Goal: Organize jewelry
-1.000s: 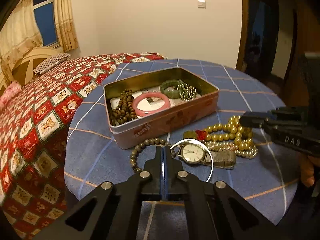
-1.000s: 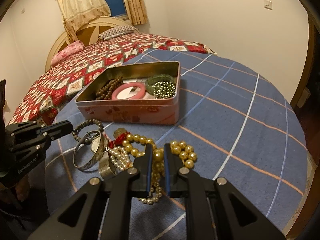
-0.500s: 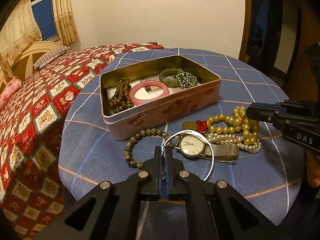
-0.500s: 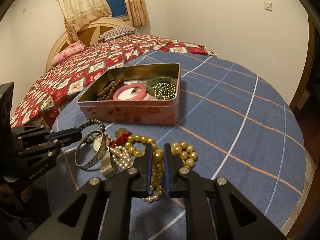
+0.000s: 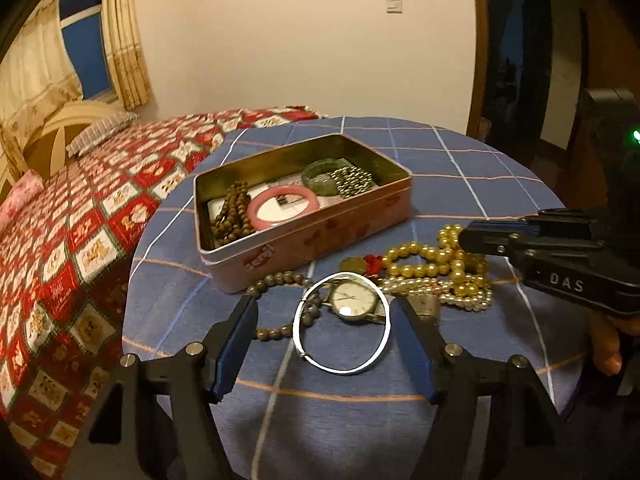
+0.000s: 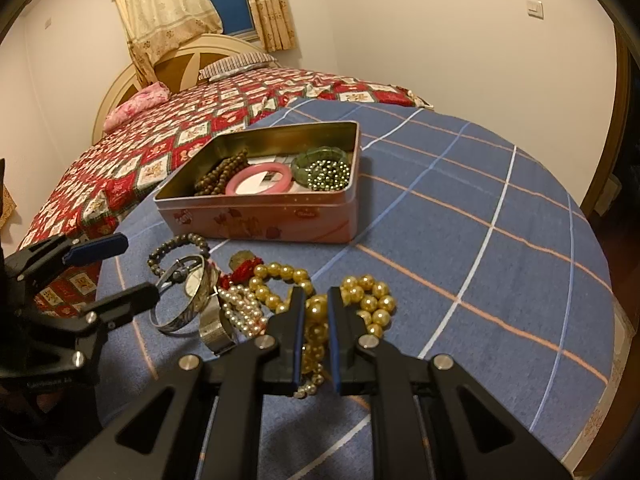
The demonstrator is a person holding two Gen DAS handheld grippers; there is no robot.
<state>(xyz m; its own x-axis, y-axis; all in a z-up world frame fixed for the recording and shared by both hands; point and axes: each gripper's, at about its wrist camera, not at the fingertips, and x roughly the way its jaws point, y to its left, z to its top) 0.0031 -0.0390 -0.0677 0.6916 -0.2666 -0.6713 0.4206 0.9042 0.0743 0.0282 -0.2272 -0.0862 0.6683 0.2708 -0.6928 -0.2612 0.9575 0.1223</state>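
A pink tin box (image 5: 304,240) (image 6: 260,216) holds brown beads, a pink bangle (image 5: 282,208) and a green bracelet. In front of it lie a silver bangle (image 5: 342,324) (image 6: 180,300), a wristwatch (image 5: 354,300), a dark bead bracelet (image 5: 280,280) and gold pearl necklaces (image 5: 440,264) (image 6: 280,284). My left gripper (image 5: 324,308) (image 6: 136,272) is open, its fingers on either side of the silver bangle. My right gripper (image 6: 314,300) is narrowly open around gold pearls (image 6: 316,312) and rests over the necklace pile.
The round table has a blue checked cloth (image 6: 480,240). A bed with a red patterned cover (image 5: 80,220) stands close on the left. The table edge is near on the left and front.
My left gripper was shut near the silver bangle's rim and has opened wide; the bangle now lies between its fingers. The right gripper has stayed over the pearls.
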